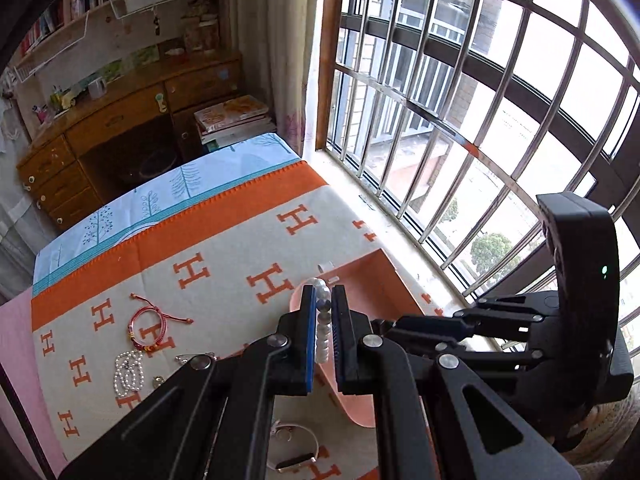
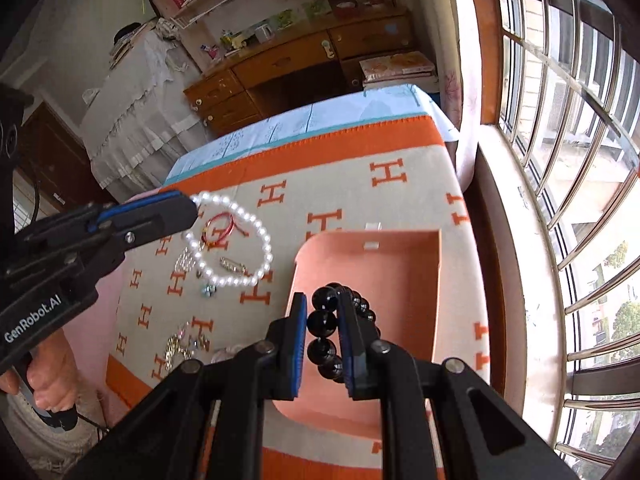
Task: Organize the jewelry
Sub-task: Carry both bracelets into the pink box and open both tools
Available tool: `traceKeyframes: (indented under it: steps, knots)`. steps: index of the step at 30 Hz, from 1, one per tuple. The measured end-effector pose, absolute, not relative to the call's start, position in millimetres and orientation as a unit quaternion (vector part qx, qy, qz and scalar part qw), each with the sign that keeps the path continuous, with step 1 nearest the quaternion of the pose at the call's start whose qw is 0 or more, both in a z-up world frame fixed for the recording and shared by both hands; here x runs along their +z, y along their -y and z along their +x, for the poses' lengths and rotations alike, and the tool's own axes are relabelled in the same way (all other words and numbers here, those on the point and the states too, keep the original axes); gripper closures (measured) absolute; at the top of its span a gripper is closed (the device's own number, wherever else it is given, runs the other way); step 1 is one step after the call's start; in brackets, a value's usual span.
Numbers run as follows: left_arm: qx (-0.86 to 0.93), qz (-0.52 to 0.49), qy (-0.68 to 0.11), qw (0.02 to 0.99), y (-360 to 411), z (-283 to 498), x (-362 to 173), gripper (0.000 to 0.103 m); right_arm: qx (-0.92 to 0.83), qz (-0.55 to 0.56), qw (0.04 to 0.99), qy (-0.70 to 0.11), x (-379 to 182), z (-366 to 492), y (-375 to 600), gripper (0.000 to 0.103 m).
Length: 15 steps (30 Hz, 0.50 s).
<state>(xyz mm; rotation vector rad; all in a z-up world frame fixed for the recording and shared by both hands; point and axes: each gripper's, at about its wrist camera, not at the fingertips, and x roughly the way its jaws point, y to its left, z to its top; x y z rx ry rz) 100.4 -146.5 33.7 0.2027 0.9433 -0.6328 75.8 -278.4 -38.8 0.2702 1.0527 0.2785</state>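
In the left wrist view my left gripper [image 1: 323, 292] is shut on a white pearl bracelet [image 1: 323, 340], which stands upright between the blue pads. The right wrist view shows this gripper [image 2: 194, 205] at the left, raised over the blanket, with the pearl bracelet [image 2: 269, 254] hanging from it as an open loop. My right gripper [image 2: 321, 300] is shut on a black bead bracelet [image 2: 322, 320]. It hovers above the near-left part of an open, empty pink box [image 2: 400, 280]. The same pink box [image 1: 380, 280] lies just beyond the left fingertips.
On the orange and cream blanket [image 1: 224, 240] lie a red cord bracelet [image 1: 146, 322], a small pearl chain [image 1: 128, 372], a pin [image 2: 232, 266] and a white bangle [image 1: 296, 452]. A barred window and its ledge [image 2: 516, 280] run along the right. A hand [image 2: 44, 380] grips the left handle.
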Motion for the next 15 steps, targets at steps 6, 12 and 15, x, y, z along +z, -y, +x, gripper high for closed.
traceKeyframes:
  steps: [6, 12, 15]
  knots:
    - [-0.319, 0.102, -0.464, 0.820, 175, 85, 9, 0.098, 0.111, 0.129, 0.834, -0.525, -76, 63, 282, 0.087]
    - [-0.311, 0.108, -0.489, 0.807, 194, 92, -37, 0.098, 0.085, 0.132, 0.826, -0.541, -102, 45, 292, 0.084]
    - [-0.299, 0.103, -0.510, 0.800, 197, 102, -62, 0.098, 0.081, 0.142, 0.832, -0.530, -104, 35, 296, 0.079]
